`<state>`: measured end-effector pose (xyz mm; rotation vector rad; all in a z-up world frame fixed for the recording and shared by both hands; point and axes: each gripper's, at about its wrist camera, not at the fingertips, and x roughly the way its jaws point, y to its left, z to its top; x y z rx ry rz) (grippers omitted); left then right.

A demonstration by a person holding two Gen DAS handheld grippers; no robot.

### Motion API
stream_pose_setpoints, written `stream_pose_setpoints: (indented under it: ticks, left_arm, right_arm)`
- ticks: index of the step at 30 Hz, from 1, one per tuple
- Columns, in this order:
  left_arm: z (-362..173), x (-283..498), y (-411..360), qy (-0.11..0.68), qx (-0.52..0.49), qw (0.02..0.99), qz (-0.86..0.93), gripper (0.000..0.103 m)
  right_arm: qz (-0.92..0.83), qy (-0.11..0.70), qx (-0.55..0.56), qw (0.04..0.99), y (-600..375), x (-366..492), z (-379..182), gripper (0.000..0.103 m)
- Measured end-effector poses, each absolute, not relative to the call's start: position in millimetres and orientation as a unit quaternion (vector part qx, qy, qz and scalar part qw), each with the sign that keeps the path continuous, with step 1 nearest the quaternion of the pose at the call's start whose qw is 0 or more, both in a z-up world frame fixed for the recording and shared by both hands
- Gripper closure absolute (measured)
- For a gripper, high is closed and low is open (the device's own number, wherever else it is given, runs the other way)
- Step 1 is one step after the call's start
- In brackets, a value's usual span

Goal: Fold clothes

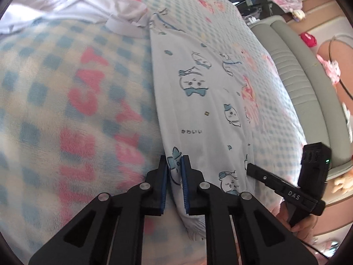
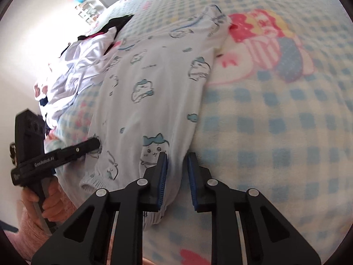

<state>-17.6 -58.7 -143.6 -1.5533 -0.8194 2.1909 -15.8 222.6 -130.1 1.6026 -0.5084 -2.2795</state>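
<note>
The printed pyjama trousers [image 1: 205,101] lie lengthwise on the bed's checked blanket [image 1: 66,92], stretching away from both grippers. Left gripper [image 1: 175,176] and right gripper [image 2: 177,174] each pinch the near cuffs.

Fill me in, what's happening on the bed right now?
A person is folding clothes with a handheld gripper in each hand. The printed pyjama trousers lie lengthwise on the checked blanket. The left gripper and the right gripper are both at the cuff end nearest the person, each with fabric between its jaws; the left looks clamped, the right's grip is less clear. A heap of white clothing waits further up the bed.
</note>
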Motion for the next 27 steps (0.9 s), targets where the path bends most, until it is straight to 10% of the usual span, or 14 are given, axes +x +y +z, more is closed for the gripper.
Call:
stream_pose_setpoints:
  ticks: [3,7,17,27]
  left_arm:
    - [-154,-25,-58,-0.316,-0.550,0.186,0.751,0.084]
    - [-149,-29,-47,-0.315,-0.544,0.196,0.753,0.097]
    - [-148,-12,-67,-0.281,-0.544,0.143,0.777,0.099]
    - [-141,-7,-56,-0.302,-0.561,0.211,0.741,0.069]
  right_arm:
    - [-0.780,-0.225,0.559,0.171,225,-22,-140,0.071]
    - [-0.778,-0.235,0.552,0.184,217,-26,-139,0.095]
    - [-0.813,-0.177,0.543,0.112,226,-7,-135,0.099]
    - [-0.778,-0.253,0.545,0.181,240,2,-131,0.080]
